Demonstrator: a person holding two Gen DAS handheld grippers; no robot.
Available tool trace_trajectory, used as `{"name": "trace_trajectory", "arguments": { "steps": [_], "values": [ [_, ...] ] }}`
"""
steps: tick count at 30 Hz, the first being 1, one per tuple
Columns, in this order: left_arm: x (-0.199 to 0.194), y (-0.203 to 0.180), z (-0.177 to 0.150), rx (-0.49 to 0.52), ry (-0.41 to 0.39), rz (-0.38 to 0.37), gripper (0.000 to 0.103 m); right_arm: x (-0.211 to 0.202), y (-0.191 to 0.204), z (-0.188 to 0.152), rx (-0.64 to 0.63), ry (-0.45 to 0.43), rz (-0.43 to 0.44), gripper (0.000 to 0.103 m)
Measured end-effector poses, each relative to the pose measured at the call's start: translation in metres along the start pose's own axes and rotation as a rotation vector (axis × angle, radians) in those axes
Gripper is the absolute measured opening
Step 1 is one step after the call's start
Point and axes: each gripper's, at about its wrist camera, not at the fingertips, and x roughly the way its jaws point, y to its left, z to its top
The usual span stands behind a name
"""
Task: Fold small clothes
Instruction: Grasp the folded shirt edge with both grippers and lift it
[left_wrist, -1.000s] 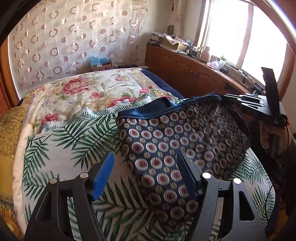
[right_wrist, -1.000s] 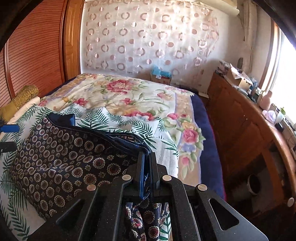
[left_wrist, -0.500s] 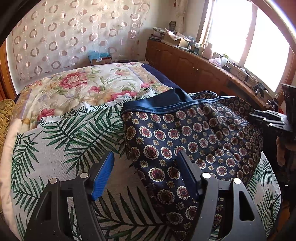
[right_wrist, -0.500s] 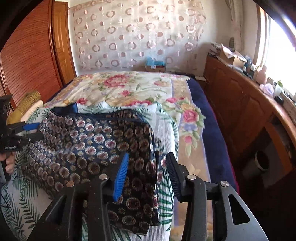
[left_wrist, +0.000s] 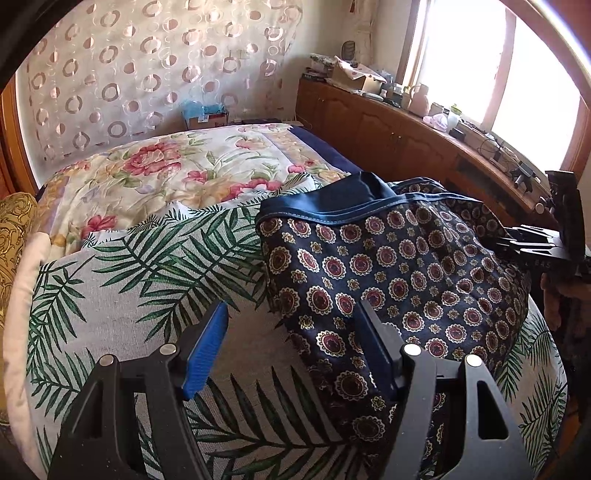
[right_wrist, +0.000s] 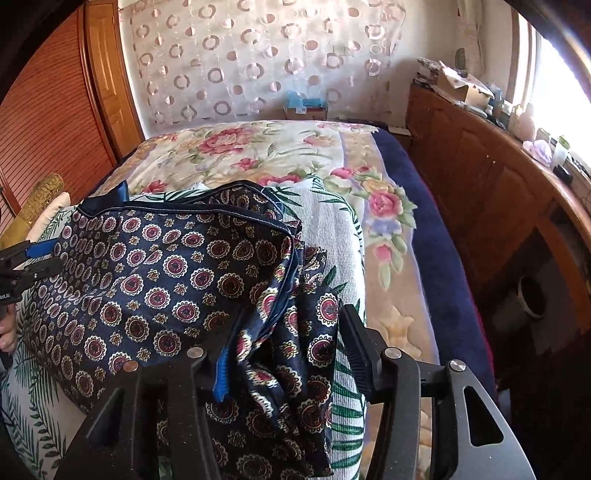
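left claw (left_wrist: 291, 350): jaws well apart, nothing gripped; one blue pad over the palm-leaf cover, the other finger over the near edge of the garment.
right claw (right_wrist: 284, 354): jaws opening; a bunched fold of the garment lies between them, pads not pressing on it.
garment (left_wrist: 388, 277): small piece of clothing, dark navy, glossy, printed with rows of round maroon-and-cream medallions and small gold flowers between them.
garment trim (left_wrist: 332, 214): plain blue band with pale stitching along the far edge; one corner turned up, showing a plain blue inside.
garment lie: spread on the palm-leaf cover at the near end of the bed, mostly flat; rumpled and doubled over at the right claw's side, where it hangs over the bed edge.
palm-leaf cover (left_wrist: 140, 280): off-white woven cloth with green fronds, under the garment.
floral quilt (left_wrist: 177, 173): cream with pink flowers, beyond the cover.
bed (right_wrist: 439, 236): dark blue side showing on the window side.
person's hand (right_wrist: 8, 334): fingers at the picture edge, on the left claw's handle.
writing: white characters on the right claw's body, seen from the left wrist, too small to read surely.
cardboard box (right_wrist: 304, 107): past the bed, holds something blue; label unreadable.
wooden counter (right_wrist: 491, 177): along the window, cluttered with bottles and a box.
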Motion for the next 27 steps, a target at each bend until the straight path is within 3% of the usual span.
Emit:
{"name": "trace_trajectory", "arguments": {
  "steps": [8,10,11,23,26,27],
  "values": [
    [0.002,0.006,0.0,-0.03,0.008,-0.034,0.07,0.009,-0.007,0.002,0.025,0.014,0.054,0.053],
    [0.002,0.008,0.001,-0.041,0.009,-0.043,0.054,0.01,-0.005,0.0,-0.001,0.009,0.051,0.053],
    [0.003,0.009,0.001,-0.046,0.011,-0.052,0.053,0.01,-0.006,0.0,-0.002,0.007,0.054,0.052],
    [0.016,0.017,0.016,-0.113,0.071,-0.066,0.052,0.009,-0.003,-0.009,-0.014,-0.022,0.083,0.042],
    [0.02,0.015,0.019,-0.112,0.075,-0.093,0.051,0.008,-0.002,-0.011,-0.011,-0.022,0.099,0.034],
    [0.022,0.015,0.019,-0.113,0.078,-0.106,0.036,0.008,0.0,-0.011,-0.012,-0.022,0.106,0.029]
  ]
}}
